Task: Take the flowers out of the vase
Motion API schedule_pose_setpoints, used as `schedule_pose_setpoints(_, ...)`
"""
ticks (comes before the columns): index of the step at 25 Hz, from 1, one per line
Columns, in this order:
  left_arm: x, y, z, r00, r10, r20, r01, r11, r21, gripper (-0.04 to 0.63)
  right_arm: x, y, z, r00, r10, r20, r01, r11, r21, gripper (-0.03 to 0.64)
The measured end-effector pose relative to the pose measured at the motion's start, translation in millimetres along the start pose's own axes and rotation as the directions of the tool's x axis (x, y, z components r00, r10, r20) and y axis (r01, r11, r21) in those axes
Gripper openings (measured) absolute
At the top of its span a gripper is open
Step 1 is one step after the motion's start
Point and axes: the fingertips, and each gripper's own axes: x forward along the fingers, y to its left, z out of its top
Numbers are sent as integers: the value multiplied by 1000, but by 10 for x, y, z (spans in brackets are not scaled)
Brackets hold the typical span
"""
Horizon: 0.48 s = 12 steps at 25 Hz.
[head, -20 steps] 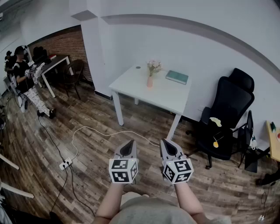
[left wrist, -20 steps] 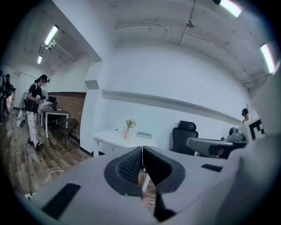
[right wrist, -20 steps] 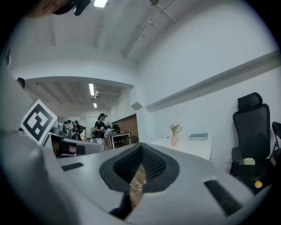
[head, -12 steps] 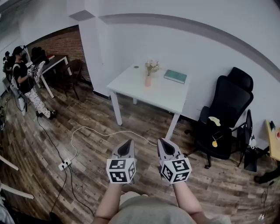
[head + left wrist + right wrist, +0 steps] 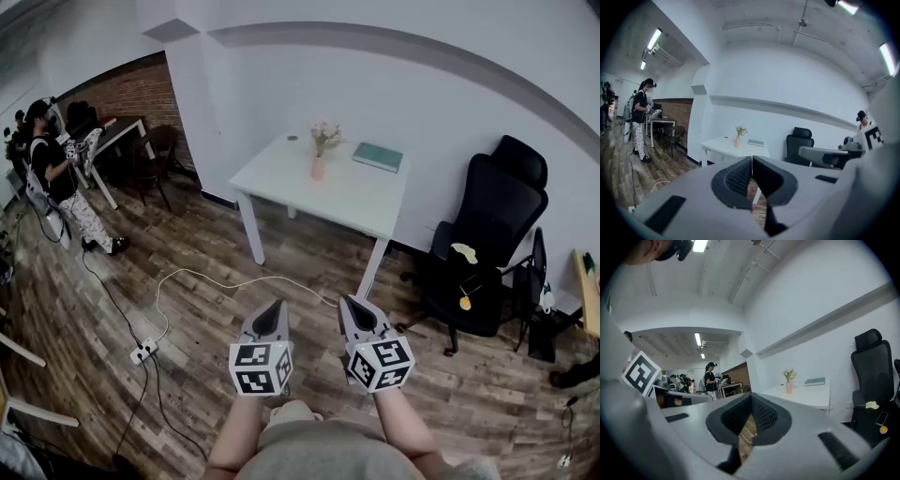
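Head view: the left gripper (image 5: pixel 275 307) and the right gripper (image 5: pixel 352 303) hang low over the wood floor, well apart from the white table (image 5: pixel 361 202). There the pink vase (image 5: pixel 319 169) stands upright with the flowers (image 5: pixel 325 137) in it, near a green book (image 5: pixel 378 157). A white cable (image 5: pixel 216 285) loops across the floor between the person and the table, so a careless approach could snag a foot.

Left gripper view: the jaws are pressed together with nothing between them, and the vase is small and far off. If the tool arrives clenched like this, it would likely nudge the stems aside, not grasp them.

Right gripper view: the jaws are likewise clenched and empty. The vase looks slim and probably light, so pulling the stems without steadying it could lift it or tip it over.
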Motion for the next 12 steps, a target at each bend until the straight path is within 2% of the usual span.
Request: schedule_pose_setpoints(12,302,58,44,1000,10,0,-10,1000,-23,8,198,-222,10,1000,-4,-15,4,1000,-8,2)
